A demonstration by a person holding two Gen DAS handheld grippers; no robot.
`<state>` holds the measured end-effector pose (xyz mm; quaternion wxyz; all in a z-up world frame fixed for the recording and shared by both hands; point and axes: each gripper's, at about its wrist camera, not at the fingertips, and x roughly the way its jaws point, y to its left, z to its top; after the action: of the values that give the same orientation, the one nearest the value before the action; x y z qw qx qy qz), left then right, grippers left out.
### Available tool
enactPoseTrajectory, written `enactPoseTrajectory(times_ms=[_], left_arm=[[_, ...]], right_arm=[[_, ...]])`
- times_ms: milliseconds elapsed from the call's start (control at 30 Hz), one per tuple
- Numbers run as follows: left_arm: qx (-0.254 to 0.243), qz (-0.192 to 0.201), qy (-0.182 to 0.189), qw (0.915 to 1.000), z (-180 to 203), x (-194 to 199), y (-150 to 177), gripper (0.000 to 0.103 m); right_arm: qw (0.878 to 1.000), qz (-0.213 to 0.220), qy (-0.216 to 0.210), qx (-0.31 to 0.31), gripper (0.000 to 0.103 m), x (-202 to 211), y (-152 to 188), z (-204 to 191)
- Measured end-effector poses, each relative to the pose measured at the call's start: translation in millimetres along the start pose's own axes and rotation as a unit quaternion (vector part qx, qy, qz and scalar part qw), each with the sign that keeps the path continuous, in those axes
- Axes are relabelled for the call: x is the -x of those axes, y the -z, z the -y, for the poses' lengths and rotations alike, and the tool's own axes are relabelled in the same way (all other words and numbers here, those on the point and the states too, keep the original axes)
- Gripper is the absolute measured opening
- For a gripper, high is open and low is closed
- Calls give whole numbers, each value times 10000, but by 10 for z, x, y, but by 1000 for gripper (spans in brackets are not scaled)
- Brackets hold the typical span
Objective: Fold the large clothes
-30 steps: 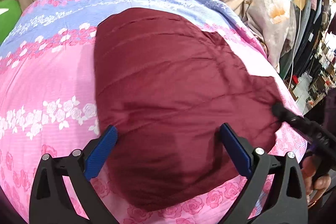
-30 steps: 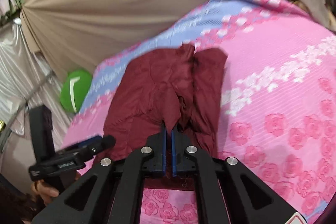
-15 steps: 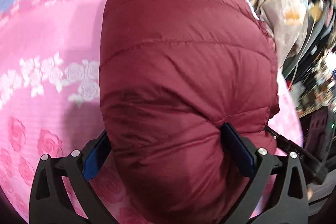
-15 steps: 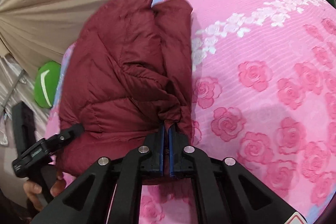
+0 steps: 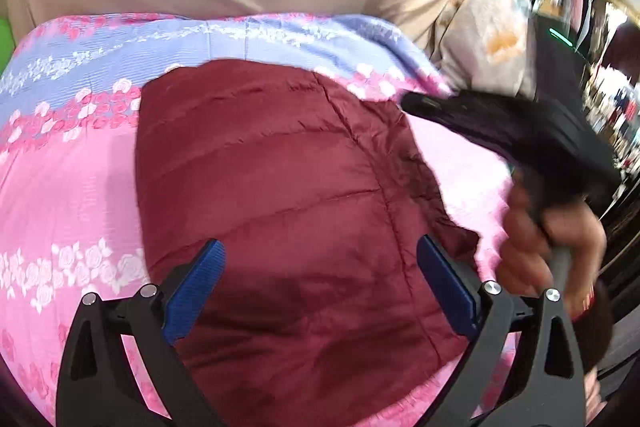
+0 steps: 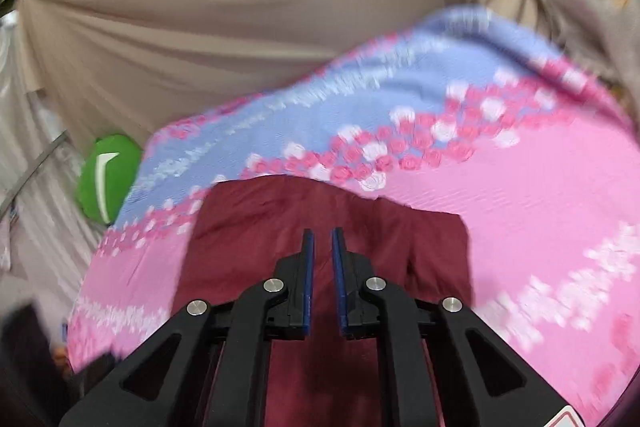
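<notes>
A maroon quilted jacket (image 5: 280, 211) lies folded on a pink and blue floral bedsheet (image 5: 60, 163). My left gripper (image 5: 320, 251) is wide open above the jacket's near part, with nothing between its blue pads. My right gripper (image 6: 322, 239) hovers over the jacket (image 6: 248, 239) with its jaws a narrow gap apart and nothing held between them. In the left wrist view the right gripper's black body (image 5: 520, 135) and the hand holding it show at the right, raised above the jacket's right edge.
A beige curtain (image 6: 240, 7) hangs behind the bed. A green cushion (image 6: 106, 175) sits at the bed's far left. Floral fabric (image 5: 488, 35) and cluttered shelves stand to the right of the bed.
The right gripper let go of the jacket edge, opened slightly and lifted away. The jacket, lifted half a second ago, now lies flat. The left gripper stayed open.
</notes>
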<state>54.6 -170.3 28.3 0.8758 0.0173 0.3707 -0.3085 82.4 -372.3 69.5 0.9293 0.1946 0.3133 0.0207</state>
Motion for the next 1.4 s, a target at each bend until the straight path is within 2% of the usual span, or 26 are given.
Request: enactPoseTrajectory(times_ms=[100,167,267,367,567,700,767,800,867,900,933,1033,1167,1200,1300,1400], left_arm=[[-37,-108,-179,9998,15,-208,38,94],[-298,-32,-305,9991,65,-251,68,94],[-539,-52,-498,9973,149,-354,121,97],[-589,-57,-667,9960,157,-480,171,98],[-574,-19,-728,9957,103,-620,220,98],[-540,95,-751,9957,108,-594,257,98],[-330,58,-622,9975,53,-427,225,97],[-176,118,-484,9986,-3,-303,206,97],[165,415,-255,9987,-161,59,160,98],[277,557,-174,9979,-242,210,142,98],[399,651,-122,9970,-353,363,121,98],[736,551,-110,9957,-701,529,102,98],[1379,104,110,9903,-1098,328,171,98],[1567,-59,332,9871,-1173,215,195,98],[1826,-315,636,9806,-1230,4,284,98],[1786,-459,653,9807,-1226,-196,336,98]], right_arm=[[9973,-598,371,-224,0,-608,31,197],[9949,-858,369,-371,0,-874,191,352],[9948,-823,260,-536,0,-926,330,445],[9950,-831,333,-445,0,-944,336,404],[9953,-678,244,-650,0,-809,305,463],[9961,-635,343,-513,0,-821,314,421],[9966,-498,345,-558,8,-628,278,424],[9974,-286,307,-591,17,-427,268,400],[9982,79,241,-545,46,8,295,376],[9979,185,274,-552,70,200,340,384],[9976,283,297,-551,78,420,436,414],[9975,60,163,-689,81,701,808,555],[9922,-394,-292,-1150,81,664,1275,698],[9910,-479,-349,-1199,81,625,1339,689],[9901,-631,-449,-1171,81,438,1460,580],[9863,-801,-708,-1255,83,253,1496,509]])
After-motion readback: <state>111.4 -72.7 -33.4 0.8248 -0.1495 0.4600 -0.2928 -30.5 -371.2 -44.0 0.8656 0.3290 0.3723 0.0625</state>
